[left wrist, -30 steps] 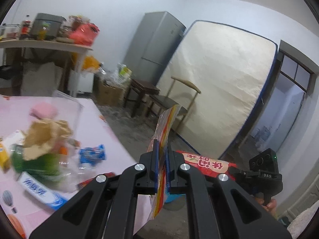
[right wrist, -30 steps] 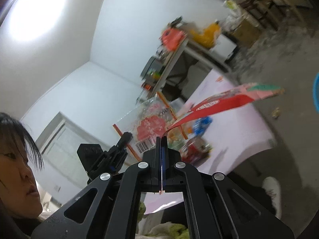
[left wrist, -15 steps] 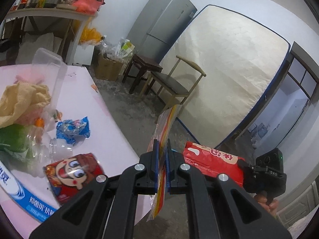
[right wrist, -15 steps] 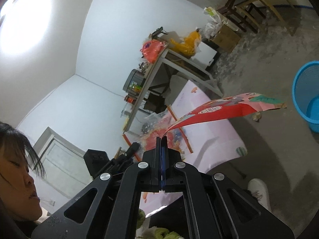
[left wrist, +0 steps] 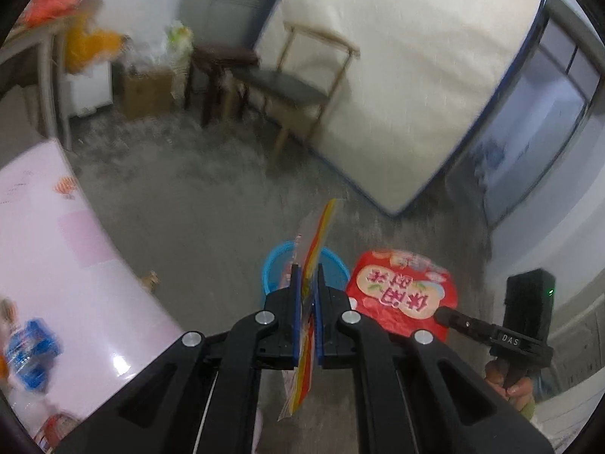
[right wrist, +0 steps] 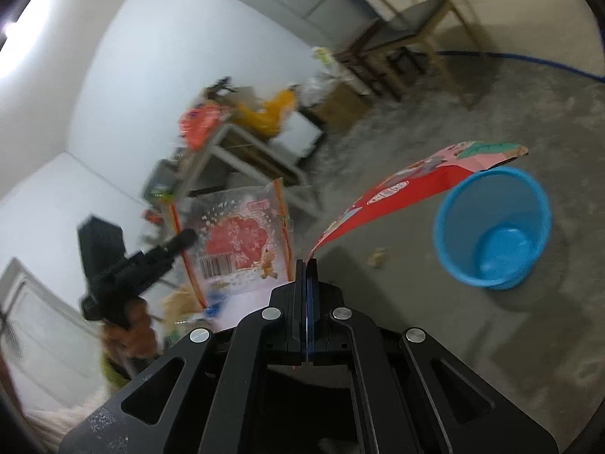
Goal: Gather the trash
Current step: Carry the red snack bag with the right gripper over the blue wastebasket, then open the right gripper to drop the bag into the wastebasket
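blue plastic bin [right wrist: 491,227] stands on the concrete floor [left wrist: 196,204], off the corner of the pink table [left wrist: 68,265], and i judge i'm carrying two wrappers to it. my left gripper [left wrist: 306,295] is clamped on the clear snack bag [left wrist: 315,249], held edge-on above the bin's rim. my right gripper [right wrist: 307,265] is pinched on a corner of the red wrapper [right wrist: 397,193], whose free end droops just over the near rim.

to do this well i'd bring each pinch point over the bin's mouth before letting go, since light film drifts and could slide outside.

around: a small scrap [right wrist: 378,257] lies on the floor beside the bin, a blue packet [left wrist: 28,348] waits near the table's edge, and a chair [left wrist: 302,87] and mattress [left wrist: 397,75] stand well behind. nothing blocks the drop.
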`<state>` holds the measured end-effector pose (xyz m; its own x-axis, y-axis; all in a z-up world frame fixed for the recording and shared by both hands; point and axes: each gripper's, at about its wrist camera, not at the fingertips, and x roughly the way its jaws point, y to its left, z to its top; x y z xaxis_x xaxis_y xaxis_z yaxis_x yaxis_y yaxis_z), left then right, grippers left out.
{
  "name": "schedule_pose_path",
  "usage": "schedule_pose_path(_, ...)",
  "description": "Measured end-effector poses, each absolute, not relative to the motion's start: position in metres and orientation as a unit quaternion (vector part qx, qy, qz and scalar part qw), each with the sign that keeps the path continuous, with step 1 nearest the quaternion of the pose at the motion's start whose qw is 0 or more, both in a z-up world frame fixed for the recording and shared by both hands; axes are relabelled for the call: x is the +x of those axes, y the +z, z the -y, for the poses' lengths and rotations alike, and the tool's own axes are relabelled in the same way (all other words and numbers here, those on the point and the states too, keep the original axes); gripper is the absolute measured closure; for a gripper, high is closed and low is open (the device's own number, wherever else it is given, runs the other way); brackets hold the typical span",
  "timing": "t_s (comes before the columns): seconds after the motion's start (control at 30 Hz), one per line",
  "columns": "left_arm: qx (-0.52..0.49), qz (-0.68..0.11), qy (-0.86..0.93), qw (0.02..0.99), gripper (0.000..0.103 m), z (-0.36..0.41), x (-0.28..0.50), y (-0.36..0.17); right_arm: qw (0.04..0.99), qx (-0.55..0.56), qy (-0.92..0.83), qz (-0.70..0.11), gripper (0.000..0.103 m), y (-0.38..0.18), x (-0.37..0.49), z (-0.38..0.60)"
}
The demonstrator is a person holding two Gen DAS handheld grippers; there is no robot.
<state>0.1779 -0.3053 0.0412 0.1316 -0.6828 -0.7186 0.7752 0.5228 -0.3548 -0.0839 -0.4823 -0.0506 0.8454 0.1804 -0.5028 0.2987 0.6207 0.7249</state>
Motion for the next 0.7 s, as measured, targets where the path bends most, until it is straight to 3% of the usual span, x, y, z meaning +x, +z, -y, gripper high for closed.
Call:
schedule_pose_path(0.23, 0.138, -0.506, -0.480, 0.703, 0.098, 0.417, 0.179, -0.047, 0.832, 0.422, -0.093, -0.348, 0.103, -0.110, -0.060, 0.518)
schedule_pose_path(0.57, 0.156, -0.554, -0.454, 0.680, 0.097, 0.512, 0.195, -0.132, 0.812, 0.359, -0.158, -0.432, 0.102, -0.171, -0.019, 0.548)
schedule_pose_path(0.63, 0.161, -0.553, -0.446, 0.685, 0.091, 0.523, 0.196, -0.141, 0.808, 0.354, -0.166, -0.441, 0.097, -0.179, -0.011, 0.552)
schedule_pose_path(0.7, 0.168, -0.555, -0.434, 0.690, 0.070, 0.529, 0.194, -0.148, 0.799, 0.350, -0.185, -0.452, 0.087, -0.191, -0.009, 0.557)
